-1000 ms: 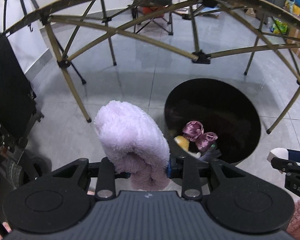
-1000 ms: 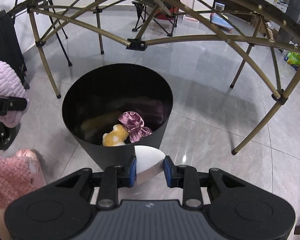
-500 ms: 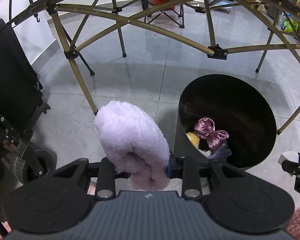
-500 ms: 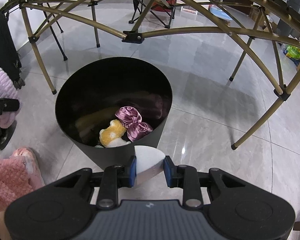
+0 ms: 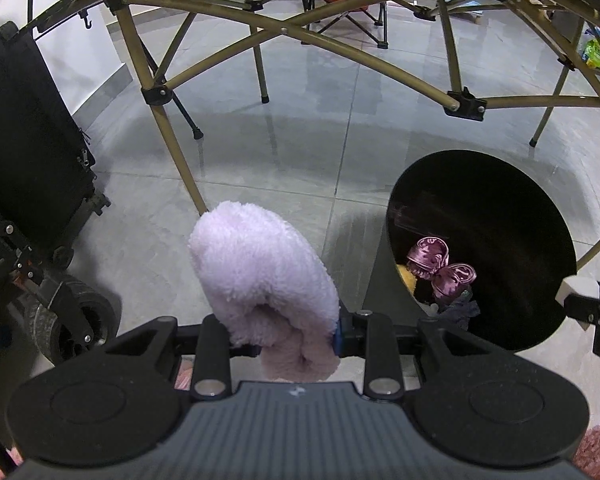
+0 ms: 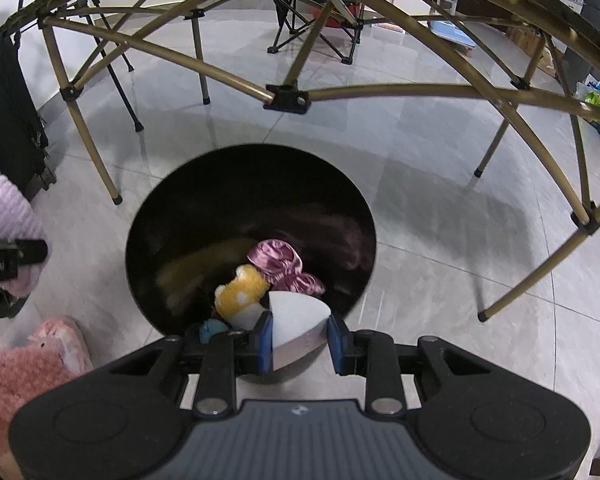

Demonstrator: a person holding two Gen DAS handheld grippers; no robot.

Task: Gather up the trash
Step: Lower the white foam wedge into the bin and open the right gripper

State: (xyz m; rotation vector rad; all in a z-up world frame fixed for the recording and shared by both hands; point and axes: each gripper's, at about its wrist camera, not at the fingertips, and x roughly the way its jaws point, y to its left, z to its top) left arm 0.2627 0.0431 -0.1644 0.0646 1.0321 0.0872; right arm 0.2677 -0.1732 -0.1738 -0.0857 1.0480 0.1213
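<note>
Grey floor tiles are seen under a gold folding frame (image 6: 384, 92) in both views, so it's all happening at floor level.

Starting at the fingers: the left gripper (image 5: 284, 330) is clamped tight on a fluffy lilac sock (image 5: 260, 276), which sticks up ahead of the pads, with a bit bunched below them. The right gripper (image 6: 299, 344) is closed partway on a white wedge-shaped piece (image 6: 296, 316), pinched flat between the two blue pads.

What's changed over the last second: the black bin (image 6: 252, 184) is now sitting right ahead of the right fingers, with the wedge's tip over the near rim, where before it was held short of the bin. On the left side the bin has slid further off to the right of the fingers, so the sock is hanging over bare tile, well left of the opening. So the wedge looks about ready to be dropped, while the sock has yet to be brought across.

Count-wise: two items are held, one per gripper. Inside the bin, beyond the right fingers, one purple satin scrunchie (image 6: 282, 266), one yellow plush piece (image 6: 240, 292), one white bit and one small blue bit (image 6: 212, 330) can be made out. One bin. Down to the left of the right gripper, a pink fuzzy slipper (image 6: 52, 346) is seen on the floor.
</note>
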